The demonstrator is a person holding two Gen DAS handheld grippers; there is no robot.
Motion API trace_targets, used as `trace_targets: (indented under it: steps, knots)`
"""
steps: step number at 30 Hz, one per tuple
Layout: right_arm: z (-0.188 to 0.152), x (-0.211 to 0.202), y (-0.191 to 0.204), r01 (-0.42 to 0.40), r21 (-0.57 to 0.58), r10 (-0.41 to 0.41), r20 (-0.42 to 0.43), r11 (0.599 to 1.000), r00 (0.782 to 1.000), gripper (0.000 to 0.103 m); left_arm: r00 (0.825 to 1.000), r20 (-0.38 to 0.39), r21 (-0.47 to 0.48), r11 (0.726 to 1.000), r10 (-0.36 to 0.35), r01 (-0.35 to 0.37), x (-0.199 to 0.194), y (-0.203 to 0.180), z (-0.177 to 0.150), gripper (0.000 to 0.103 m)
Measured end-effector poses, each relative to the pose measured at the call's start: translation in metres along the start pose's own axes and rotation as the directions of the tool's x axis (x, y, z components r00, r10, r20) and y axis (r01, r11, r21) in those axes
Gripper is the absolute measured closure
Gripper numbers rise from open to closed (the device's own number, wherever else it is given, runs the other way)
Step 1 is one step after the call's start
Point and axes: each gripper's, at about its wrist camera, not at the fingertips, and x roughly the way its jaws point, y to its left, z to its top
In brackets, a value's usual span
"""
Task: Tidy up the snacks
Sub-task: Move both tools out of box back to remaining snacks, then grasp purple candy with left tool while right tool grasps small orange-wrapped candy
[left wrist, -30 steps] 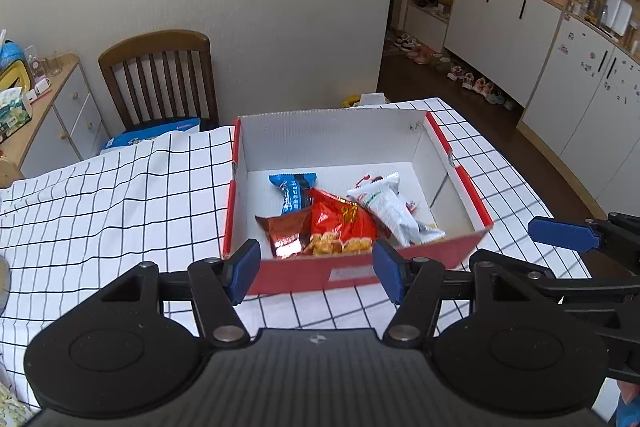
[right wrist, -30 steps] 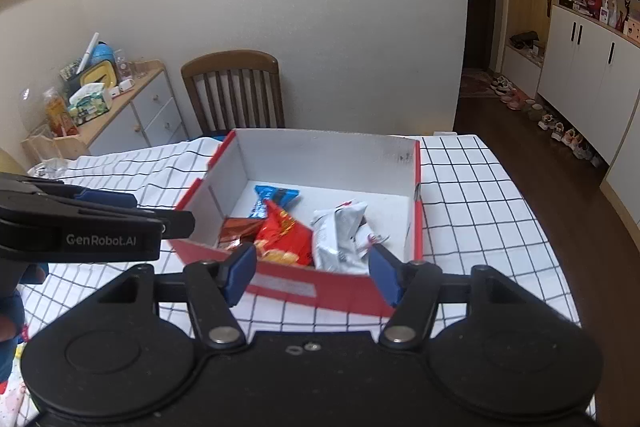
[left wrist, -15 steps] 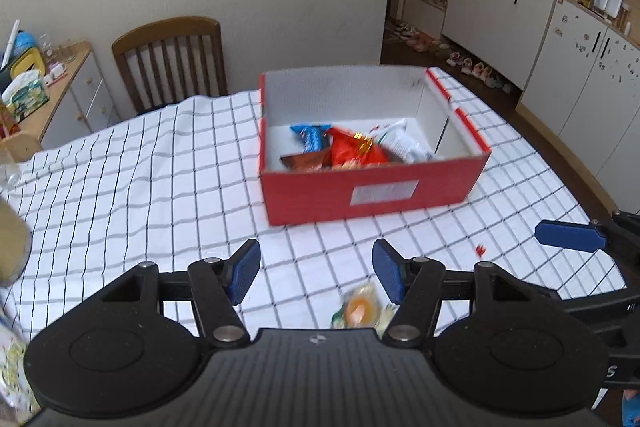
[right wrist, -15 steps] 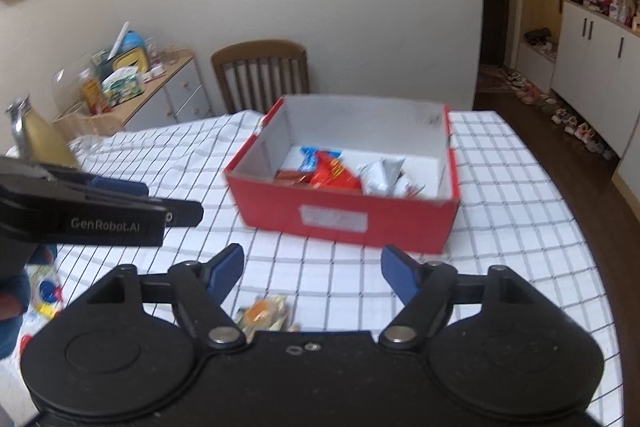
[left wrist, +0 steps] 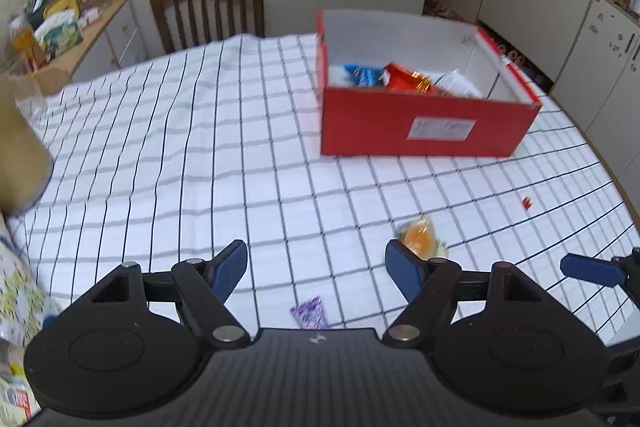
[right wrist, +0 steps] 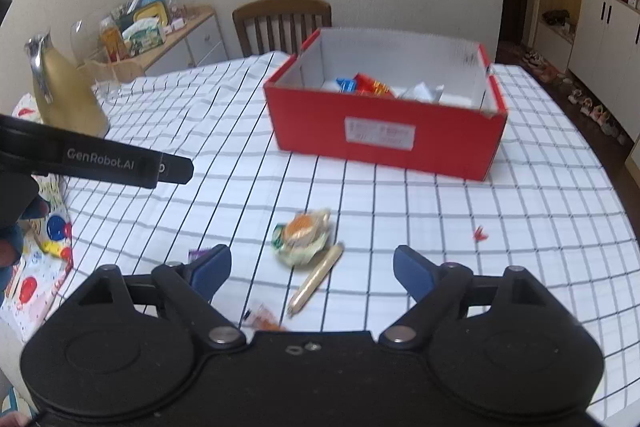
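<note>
A red box (left wrist: 424, 125) (right wrist: 384, 135) with white inside stands on the checked tablecloth and holds several snack packets (left wrist: 404, 77) (right wrist: 366, 85). Loose on the cloth near me lie an orange-and-green wrapped snack (right wrist: 302, 235) (left wrist: 418, 237), a tan sausage stick (right wrist: 316, 281), a purple packet (left wrist: 310, 311) and an orange packet (right wrist: 264, 319). My left gripper (left wrist: 316, 267) is open and empty above the purple packet. My right gripper (right wrist: 312, 265) is open and empty, just short of the wrapped snack and sausage stick.
A small red scrap (right wrist: 480, 234) lies on the cloth at the right. A tan pitcher (right wrist: 66, 95) stands at the table's left edge. A wooden chair (right wrist: 282, 23) and a cluttered sideboard (right wrist: 160, 31) are behind the table. White cabinets (left wrist: 560, 11) stand at the right.
Both grippers have pulled back from over the box toward the table's near edge. The loose snacks on the cloth have come into view. Both jaws stay open.
</note>
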Motion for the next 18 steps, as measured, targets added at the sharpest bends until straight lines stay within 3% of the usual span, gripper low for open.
trace_targets:
  steps: [3, 9, 18]
  knots:
    - [-0.010, 0.007, 0.008, -0.004, -0.019, 0.004, -0.015, 1.000, 1.000, 0.009, 0.999, -0.044, -0.026, 1.000, -0.010, 0.008, 0.010, 0.006, -0.008, 0.027]
    - [-0.032, 0.025, 0.026, 0.000, -0.093, -0.005, -0.056, 0.996, 0.998, 0.009, 0.991, -0.137, -0.090, 0.996, -0.010, -0.002, 0.035, 0.017, -0.024, 0.027]
    - [-0.045, 0.049, 0.031, -0.016, -0.153, -0.003, -0.124, 0.988, 0.992, 0.023, 0.973, -0.228, -0.192, 0.981, -0.036, -0.008, 0.064, 0.033, -0.035, 0.027]
